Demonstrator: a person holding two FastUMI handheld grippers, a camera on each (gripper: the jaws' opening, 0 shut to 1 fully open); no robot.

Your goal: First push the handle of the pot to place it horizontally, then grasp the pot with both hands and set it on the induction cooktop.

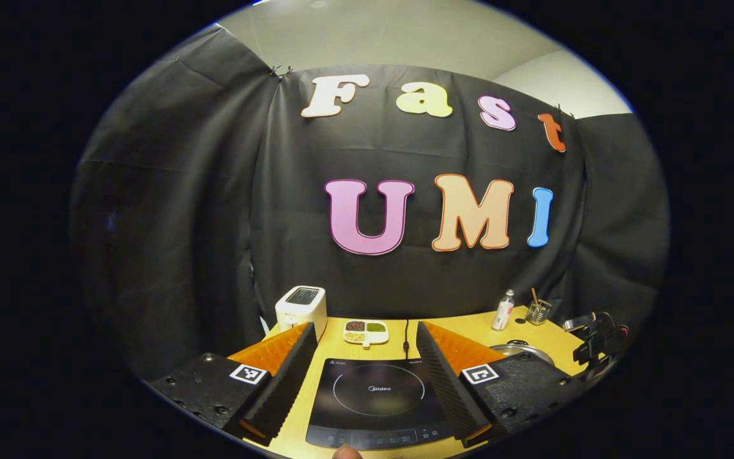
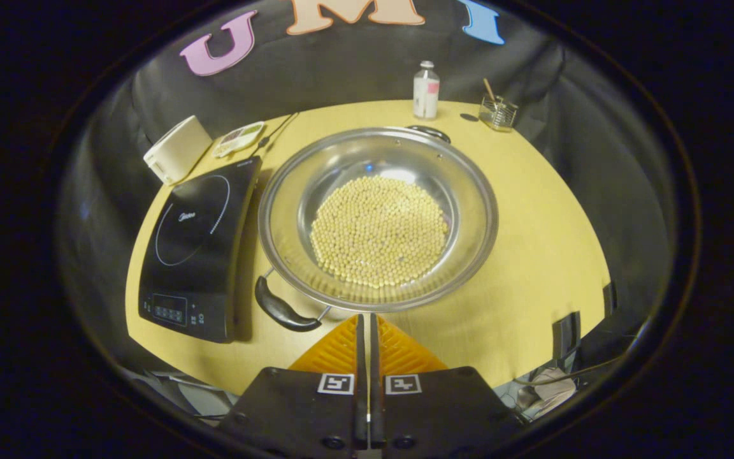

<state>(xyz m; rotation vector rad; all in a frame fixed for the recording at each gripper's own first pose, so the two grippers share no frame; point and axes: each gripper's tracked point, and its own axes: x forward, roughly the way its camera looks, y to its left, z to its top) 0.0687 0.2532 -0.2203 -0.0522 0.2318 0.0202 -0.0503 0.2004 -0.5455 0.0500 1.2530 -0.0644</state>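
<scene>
While the right gripper (image 2: 367, 331) is hovering at the bottom centre of the right gripper view, its fingers are pressing together on nothing, just below the pot (image 2: 378, 217) of pale beans that is sitting mid-frame on the bench (image 2: 532, 242), its handle (image 2: 281, 310) pointing lower left beside the induction cooktop (image 2: 195, 248). The left gripper (image 1: 367, 357) is spreading its fingers wide above the cooktop.

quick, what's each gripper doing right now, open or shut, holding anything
Left gripper: open, empty, above the induction cooktop.
Right gripper: shut, empty, near the pot, by its near handle.
</scene>
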